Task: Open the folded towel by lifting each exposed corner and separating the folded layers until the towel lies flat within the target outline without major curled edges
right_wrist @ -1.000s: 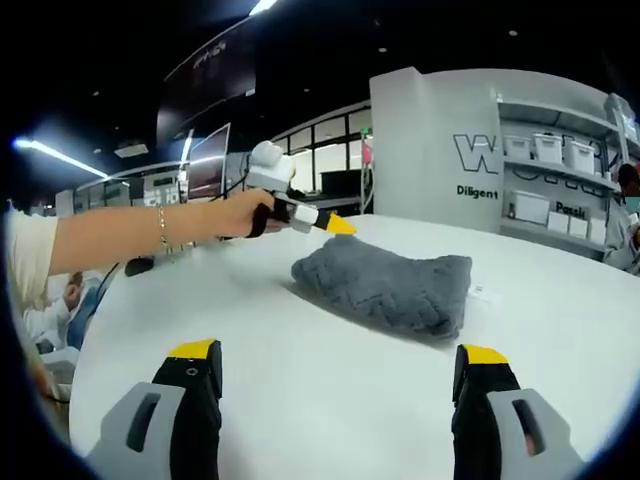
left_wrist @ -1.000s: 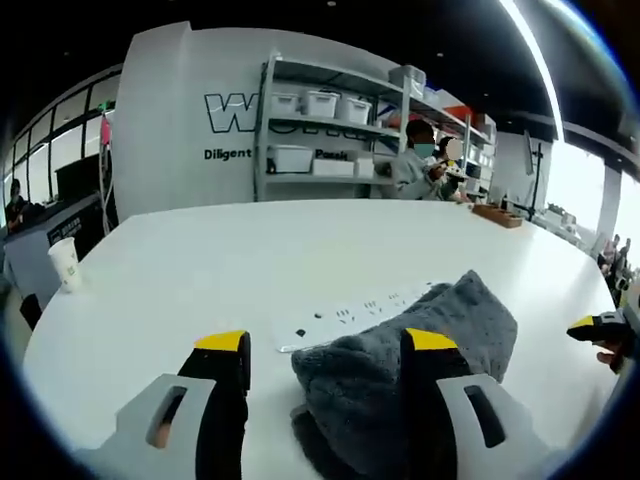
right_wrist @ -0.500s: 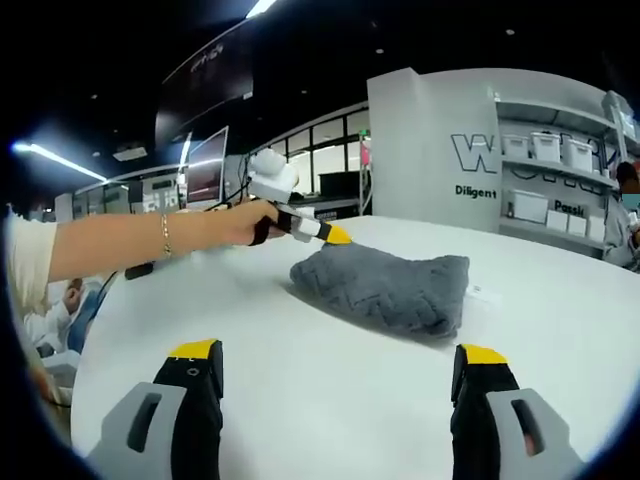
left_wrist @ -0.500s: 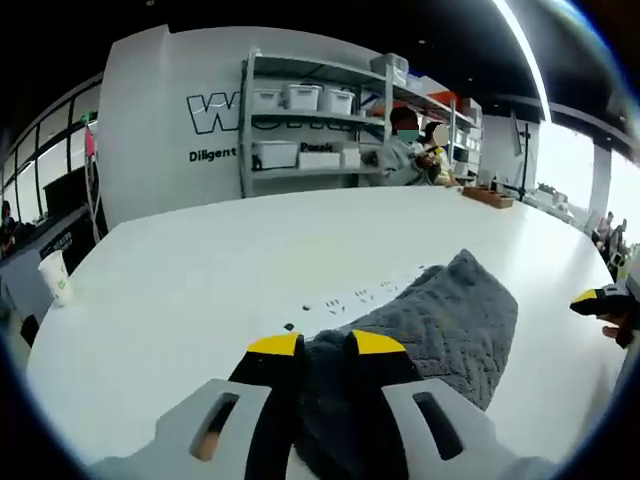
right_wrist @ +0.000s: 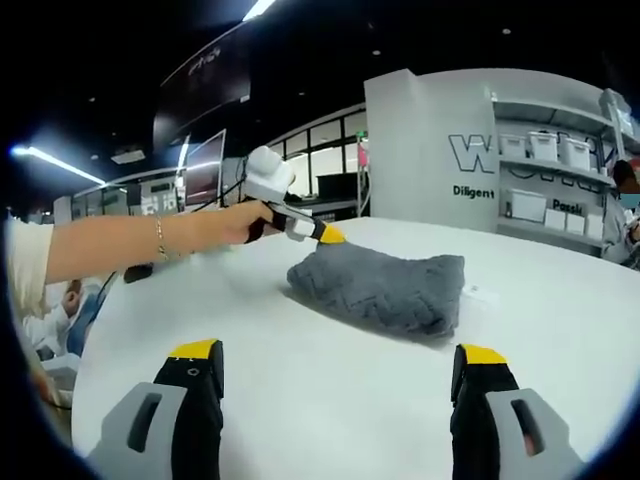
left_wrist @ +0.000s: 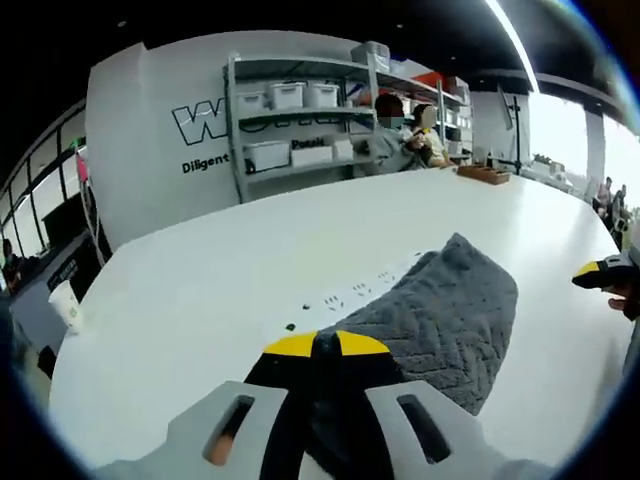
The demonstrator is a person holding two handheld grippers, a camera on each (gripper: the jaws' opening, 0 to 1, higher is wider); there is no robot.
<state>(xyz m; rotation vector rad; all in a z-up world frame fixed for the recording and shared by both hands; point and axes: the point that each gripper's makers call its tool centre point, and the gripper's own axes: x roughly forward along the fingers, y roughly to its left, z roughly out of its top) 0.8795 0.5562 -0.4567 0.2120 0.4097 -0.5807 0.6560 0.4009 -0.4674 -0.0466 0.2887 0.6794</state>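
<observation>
A folded grey towel [left_wrist: 455, 310] with a zigzag weave lies on the white table [left_wrist: 200, 290]. In the left gripper view my left gripper [left_wrist: 324, 344] is shut on the towel's near corner, its yellow tips pressed together over the cloth. The right gripper view shows the same towel [right_wrist: 385, 285] as a bulky bundle, with the left gripper [right_wrist: 322, 235] pinching its far left corner. My right gripper [right_wrist: 335, 352] hovers open over bare table, short of the towel and holding nothing. Its yellow tip [left_wrist: 598, 272] peeks in at the right of the left gripper view.
A white strip with small dark marks [left_wrist: 365, 290] lies partly under the towel. A paper cup [left_wrist: 68, 305] stands at the table's left edge. Shelves with bins [left_wrist: 300, 120] and seated people [left_wrist: 400, 135] are beyond the table. A person's arm [right_wrist: 120, 245] reaches in from the left.
My left jaws went from wide open around the towel's near corner to shut on it. The right gripper has stayed open in about the same place.
</observation>
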